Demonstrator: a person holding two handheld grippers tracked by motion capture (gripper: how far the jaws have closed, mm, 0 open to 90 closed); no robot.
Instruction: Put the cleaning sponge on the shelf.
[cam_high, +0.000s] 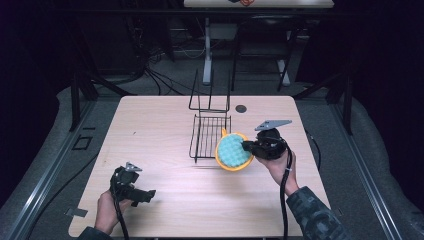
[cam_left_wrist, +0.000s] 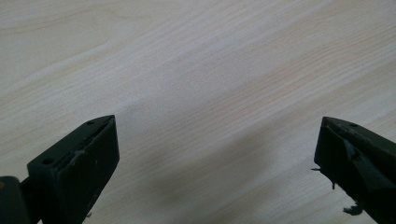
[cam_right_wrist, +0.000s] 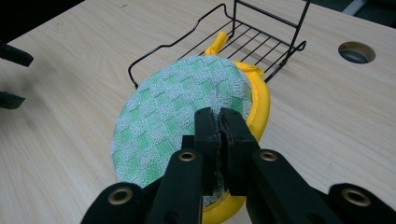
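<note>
Right gripper (cam_right_wrist: 218, 122) jaws clamped on scrubbing pad (cam_high: 233, 151) edge, wire rack (cam_high: 209, 131) just beside; left gripper (cam_high: 131, 187) jaws apart, well away.

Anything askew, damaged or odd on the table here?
The round green-and-yellow scrubber is tilted up off the table, pinched at its rim by the right claw, its far edge against the wire rack. No damage visible.
</note>
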